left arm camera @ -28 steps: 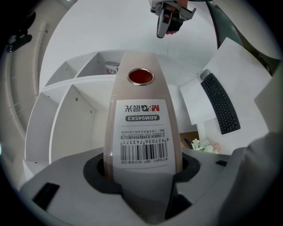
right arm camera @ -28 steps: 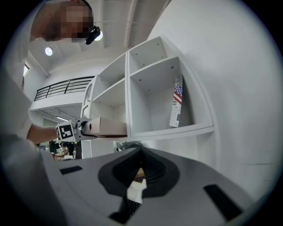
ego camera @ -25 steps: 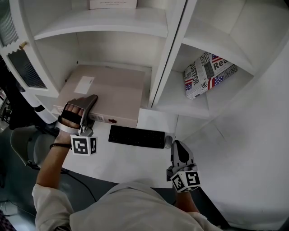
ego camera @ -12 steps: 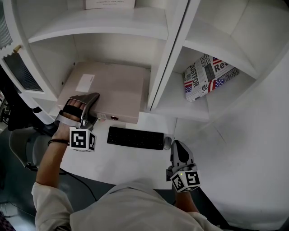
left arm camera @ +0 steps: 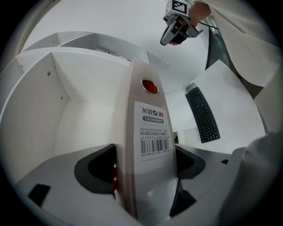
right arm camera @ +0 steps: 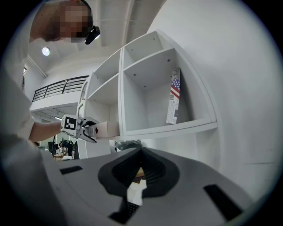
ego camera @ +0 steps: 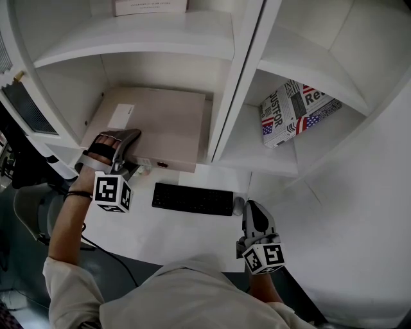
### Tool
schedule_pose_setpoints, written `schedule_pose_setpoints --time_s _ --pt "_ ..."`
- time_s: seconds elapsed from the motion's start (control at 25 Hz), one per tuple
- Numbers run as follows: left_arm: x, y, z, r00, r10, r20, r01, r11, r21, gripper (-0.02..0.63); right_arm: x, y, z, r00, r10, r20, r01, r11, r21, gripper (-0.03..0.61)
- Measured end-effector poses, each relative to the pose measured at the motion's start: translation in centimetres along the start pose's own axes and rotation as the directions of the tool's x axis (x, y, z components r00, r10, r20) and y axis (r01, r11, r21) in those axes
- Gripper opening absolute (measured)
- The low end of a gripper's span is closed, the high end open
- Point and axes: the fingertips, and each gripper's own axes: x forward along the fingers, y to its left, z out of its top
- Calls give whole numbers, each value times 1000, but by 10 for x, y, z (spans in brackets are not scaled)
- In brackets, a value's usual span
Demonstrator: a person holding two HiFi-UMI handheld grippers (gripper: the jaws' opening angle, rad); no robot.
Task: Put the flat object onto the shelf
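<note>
Two left gripper [ego camera: 123, 164] fingers [left arm camera: 95, 170] are opening around the flat box [ego camera: 160, 122] (right gripper [ego camera: 255, 220] seemingly shut).

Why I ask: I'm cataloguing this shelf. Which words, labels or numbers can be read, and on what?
"M&G", "ADM945X3" (seemingly): spine label of the flat box.
Digits under the barcode: too small.
"JUSTFOR", "Rea": flag-print box.
White label on the flat box's top: blurred.
Print on the top-shelf item: too small.
</note>
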Motion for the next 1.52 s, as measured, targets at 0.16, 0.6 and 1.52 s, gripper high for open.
schedule_pose_setpoints --time_s 0.16,0.6,1.52 --pt "7 3 -2 1000 -30 7 30 1000 3 379 1 -6 -1 1000 -6 -5 6 1000 0 3" --pt "21 6 -5 992 -126 25 126 992 -18 411 7 -19 -6 1000 -15 -12 16 1000 13 3" --pt "16 12 2 997 -74 18 75 997 -28 445 11 -26 -8 1000 13 -11 -13 1000 26 3"
